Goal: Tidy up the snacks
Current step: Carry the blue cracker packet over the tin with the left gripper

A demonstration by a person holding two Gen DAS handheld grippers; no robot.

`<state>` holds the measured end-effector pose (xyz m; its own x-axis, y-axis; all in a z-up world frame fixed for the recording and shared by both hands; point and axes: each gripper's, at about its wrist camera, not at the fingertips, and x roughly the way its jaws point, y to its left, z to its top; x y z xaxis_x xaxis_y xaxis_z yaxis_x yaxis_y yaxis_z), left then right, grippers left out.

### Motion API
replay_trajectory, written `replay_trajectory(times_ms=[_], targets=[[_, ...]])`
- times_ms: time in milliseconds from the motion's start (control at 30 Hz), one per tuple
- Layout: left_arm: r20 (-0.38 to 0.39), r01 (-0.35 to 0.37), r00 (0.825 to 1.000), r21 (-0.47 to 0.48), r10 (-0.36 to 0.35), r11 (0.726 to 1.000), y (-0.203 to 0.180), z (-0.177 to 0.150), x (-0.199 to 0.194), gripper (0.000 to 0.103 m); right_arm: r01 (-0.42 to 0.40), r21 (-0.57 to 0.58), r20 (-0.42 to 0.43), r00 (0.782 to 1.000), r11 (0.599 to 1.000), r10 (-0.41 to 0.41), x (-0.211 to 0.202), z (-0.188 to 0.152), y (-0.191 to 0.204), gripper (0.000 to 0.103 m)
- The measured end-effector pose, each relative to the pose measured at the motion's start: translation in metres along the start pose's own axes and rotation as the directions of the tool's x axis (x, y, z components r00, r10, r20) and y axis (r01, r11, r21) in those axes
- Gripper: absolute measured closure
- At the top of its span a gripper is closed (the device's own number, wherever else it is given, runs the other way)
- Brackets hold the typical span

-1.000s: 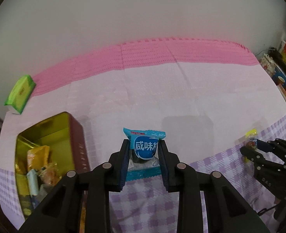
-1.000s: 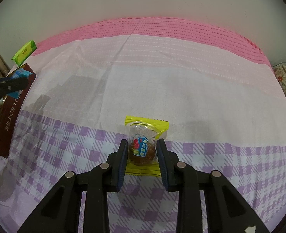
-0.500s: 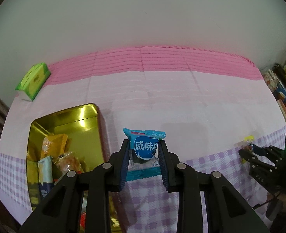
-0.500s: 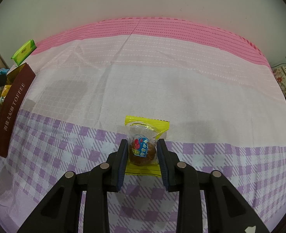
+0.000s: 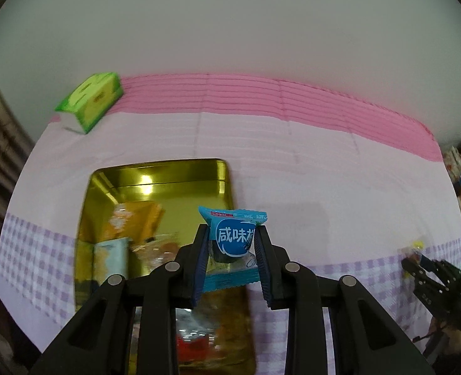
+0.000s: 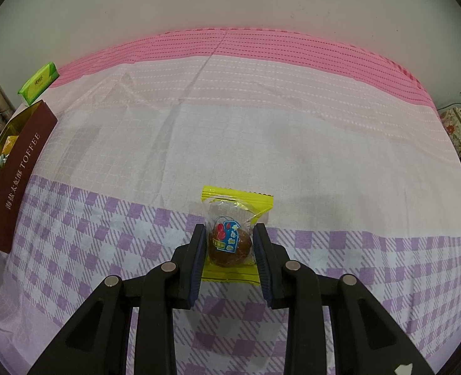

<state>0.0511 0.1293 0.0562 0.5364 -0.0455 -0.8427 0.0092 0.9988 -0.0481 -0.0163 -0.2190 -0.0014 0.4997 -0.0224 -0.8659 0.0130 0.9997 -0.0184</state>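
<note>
The left claw (image 5: 231, 251) is clamped on a blue snack packet (image 5: 233, 243), held above the right edge of the open gold tin (image 5: 155, 172) of wrapped snacks. The right claw (image 6: 229, 247) grips a yellow-edged snack packet (image 6: 230, 237) lying on the checked cloth (image 6: 293, 143) of the bench.

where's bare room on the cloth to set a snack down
The wide pale band between the gold tin and the right tongs is bare, as is the pink strip right of the green pack. The tin's near end is crowded with wrapped snacks.
</note>
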Motion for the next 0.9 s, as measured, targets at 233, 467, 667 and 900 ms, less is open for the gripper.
replay_trajectory(times_ms=[233, 467, 667, 900], targets=[[-0.027, -0.072, 0.997, -0.057, 0.070, 0.996, 0.045, 0.002, 0.004, 0.073, 0.002, -0.003, -0.001, 1.000, 1.000, -0.002, 0.000, 0.000, 0.000, 0.073], [-0.056, -0.094, 0.995, -0.113, 0.088, 0.989, 0.075, -0.005, 0.010, 0.073, 0.003, -0.002, -0.001, 1.000, 1.000, -0.003, 0.000, 0.000, 0.001, 0.073], [-0.082, -0.118, 0.991, -0.111, 0.110, 0.987, 0.082, -0.008, 0.020, 0.073, 0.003, -0.002, -0.001, 1.000, 1.000, -0.003, 0.000, 0.000, 0.001, 0.071], [-0.106, -0.131, 0.987, -0.079, 0.122, 0.988, 0.083, -0.010, 0.042, 0.073, 0.003, -0.004, -0.002, 1.000, 1.000, -0.003, 0.001, 0.000, 0.001, 0.071]])
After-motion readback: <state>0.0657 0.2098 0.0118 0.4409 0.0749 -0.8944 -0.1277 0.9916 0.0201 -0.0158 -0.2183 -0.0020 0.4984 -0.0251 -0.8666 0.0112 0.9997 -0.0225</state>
